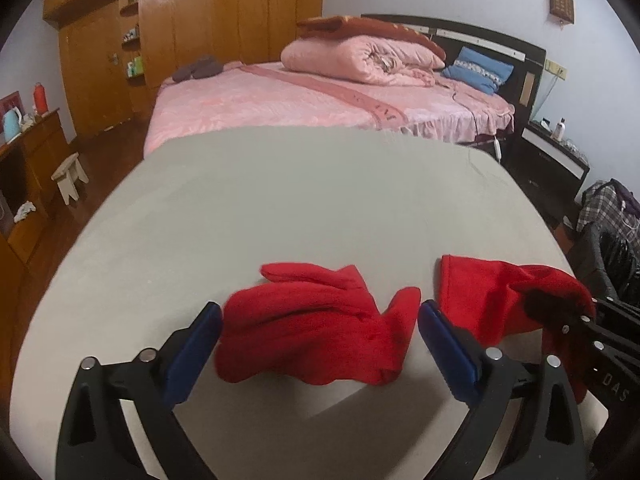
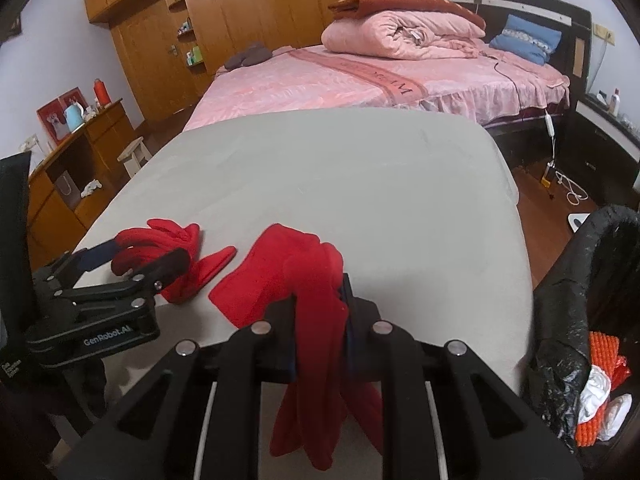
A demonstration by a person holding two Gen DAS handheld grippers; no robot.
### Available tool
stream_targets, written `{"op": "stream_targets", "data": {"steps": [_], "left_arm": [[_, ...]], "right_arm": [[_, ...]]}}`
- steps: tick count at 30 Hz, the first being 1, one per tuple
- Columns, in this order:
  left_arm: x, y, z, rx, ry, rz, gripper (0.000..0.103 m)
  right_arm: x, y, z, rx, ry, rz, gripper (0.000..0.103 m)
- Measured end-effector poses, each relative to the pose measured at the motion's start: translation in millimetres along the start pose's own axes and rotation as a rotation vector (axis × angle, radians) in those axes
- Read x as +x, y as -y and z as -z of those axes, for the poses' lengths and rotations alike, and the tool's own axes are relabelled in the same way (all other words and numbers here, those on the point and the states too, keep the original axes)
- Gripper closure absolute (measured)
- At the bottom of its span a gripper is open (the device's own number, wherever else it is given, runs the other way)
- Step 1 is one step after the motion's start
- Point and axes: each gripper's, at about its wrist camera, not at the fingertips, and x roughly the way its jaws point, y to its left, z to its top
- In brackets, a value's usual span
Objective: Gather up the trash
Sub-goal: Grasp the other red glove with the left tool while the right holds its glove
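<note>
Bedroom, grey table (image 1: 320,200) near a pink bed (image 1: 280,100). We have the right gripper (image 2: 320,300) clenched on one red glove (image 2: 304,272), cuff dangling, partly draped on the table; it could slip out before reaching the black trash bag (image 2: 580,280) just right. Left gripper (image 1: 320,328), tilted downward, gapes around the other glove (image 1: 312,328), ungripped.

The gloves (image 1: 316,328) are made of matt red fleece-like cloth. The table (image 1: 280,200) is covered in smooth matt grey. The wardrobe (image 1: 224,12) is finished in glossy varnished wood. The bin liner (image 2: 576,300) is formed of shiny, crinkled black plastic.
</note>
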Motion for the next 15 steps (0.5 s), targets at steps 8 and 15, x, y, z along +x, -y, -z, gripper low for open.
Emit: {"op": "stream_targets", "data": {"steps": [8,15], "left_arm": [[14,-1,4,-0.003,-0.069,0.015,0.041],[7,-6,4,-0.017,-0.044,0.023,0.081]], "right_arm": [[5,3,5,0.007,-0.014,0.007,0.085],[10,3,5,0.012,-0.033,0.01,0.085]]}}
